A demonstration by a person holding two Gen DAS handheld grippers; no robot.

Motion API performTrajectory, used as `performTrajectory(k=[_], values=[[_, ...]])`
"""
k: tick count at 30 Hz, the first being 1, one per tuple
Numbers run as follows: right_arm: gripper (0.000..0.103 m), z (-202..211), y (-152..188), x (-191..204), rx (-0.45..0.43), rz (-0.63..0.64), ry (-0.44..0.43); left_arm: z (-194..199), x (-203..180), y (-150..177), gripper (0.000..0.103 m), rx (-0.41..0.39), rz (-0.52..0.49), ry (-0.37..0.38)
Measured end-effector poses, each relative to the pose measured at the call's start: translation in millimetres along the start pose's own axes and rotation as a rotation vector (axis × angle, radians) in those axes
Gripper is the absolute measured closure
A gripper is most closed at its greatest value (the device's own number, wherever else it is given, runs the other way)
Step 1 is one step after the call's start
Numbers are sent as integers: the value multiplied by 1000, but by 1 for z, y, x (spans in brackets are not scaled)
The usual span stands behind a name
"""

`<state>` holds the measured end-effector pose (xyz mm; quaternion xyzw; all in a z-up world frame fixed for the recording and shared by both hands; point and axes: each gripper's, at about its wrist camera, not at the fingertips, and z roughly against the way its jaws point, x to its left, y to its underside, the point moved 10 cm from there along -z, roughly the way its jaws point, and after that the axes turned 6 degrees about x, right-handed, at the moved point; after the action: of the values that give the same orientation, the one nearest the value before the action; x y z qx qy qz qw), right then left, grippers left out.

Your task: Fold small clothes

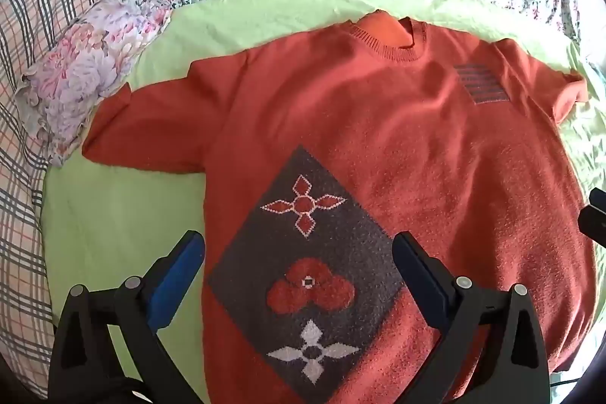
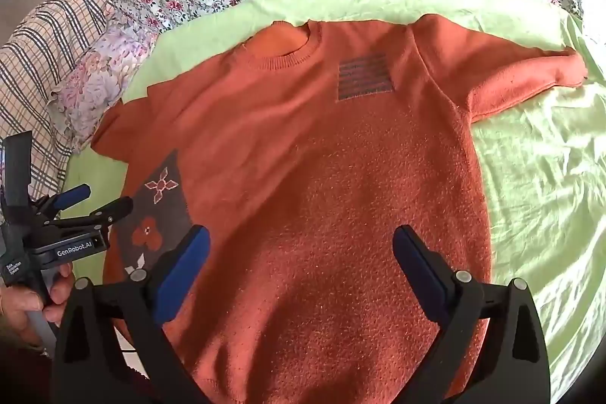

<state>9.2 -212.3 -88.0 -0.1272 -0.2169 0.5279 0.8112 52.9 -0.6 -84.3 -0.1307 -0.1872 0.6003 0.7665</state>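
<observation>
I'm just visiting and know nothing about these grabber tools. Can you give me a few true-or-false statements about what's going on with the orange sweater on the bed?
1. The sweater lies spread out, front up, on a green sheet. True.
2. The left gripper is clamped on a sleeve. False: its jaws are open and hold nothing.
3. The right gripper is open above the sweater's body. True.
4. The sweater is already folded in half. False: both sleeves are spread out and no fold has been made.
5. A grey diamond patch with flower shapes is on the sweater. True.
</observation>
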Motion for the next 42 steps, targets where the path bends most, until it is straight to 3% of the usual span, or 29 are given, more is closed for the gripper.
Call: performTrajectory(k=[30, 42], values=[[6, 3, -3, -8, -2, -19, -10, -6, -7, -6, 3, -6, 9, 13], [6, 5, -2, -10, -5, -31, -22, -10, -14, -3, 3, 39, -12, 20]])
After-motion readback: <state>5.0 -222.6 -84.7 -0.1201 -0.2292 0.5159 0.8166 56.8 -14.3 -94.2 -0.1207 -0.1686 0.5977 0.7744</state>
